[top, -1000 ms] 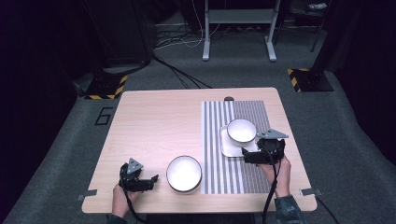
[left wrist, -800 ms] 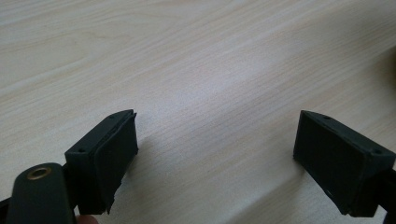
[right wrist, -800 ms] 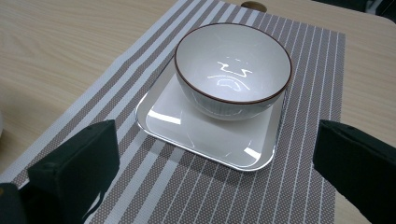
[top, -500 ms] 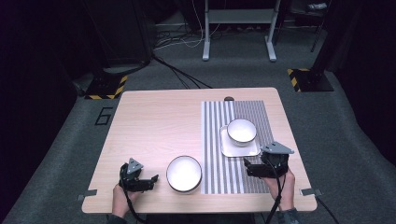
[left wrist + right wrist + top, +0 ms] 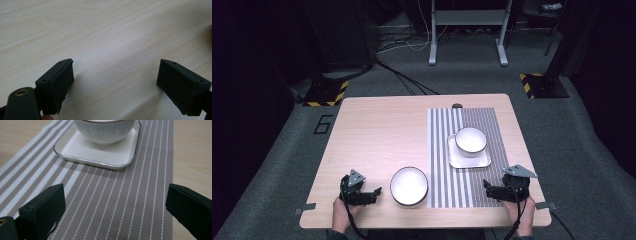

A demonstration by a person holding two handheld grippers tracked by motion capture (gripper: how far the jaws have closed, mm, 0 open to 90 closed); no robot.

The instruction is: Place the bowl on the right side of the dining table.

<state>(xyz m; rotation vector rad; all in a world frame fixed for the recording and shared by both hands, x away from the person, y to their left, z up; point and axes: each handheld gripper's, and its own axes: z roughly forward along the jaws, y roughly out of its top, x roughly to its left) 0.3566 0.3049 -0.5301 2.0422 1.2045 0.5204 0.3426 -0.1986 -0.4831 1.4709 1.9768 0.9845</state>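
right gripper point(image 5: 497, 190) has pulled back from square plate point(image 5: 469, 156) to counter's near edge, jaws wide, empty, over striped mat point(image 5: 462, 185). left gripper point(image 5: 368, 194) unmoved, jaws wide, empty, just left of large white bowl point(image 5: 409, 186). farther off: small bowl point(image 5: 470, 139) sits on plate, mid-mat. placement looks finished; large bowl likely next.

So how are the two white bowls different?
The near bowl sits straight on the bare wooden table; the far bowl sits on a square white plate on the striped mat. The near bowl looks wider and has a dark rim; the far bowl looks smaller. Both are white, round, upright and empty.
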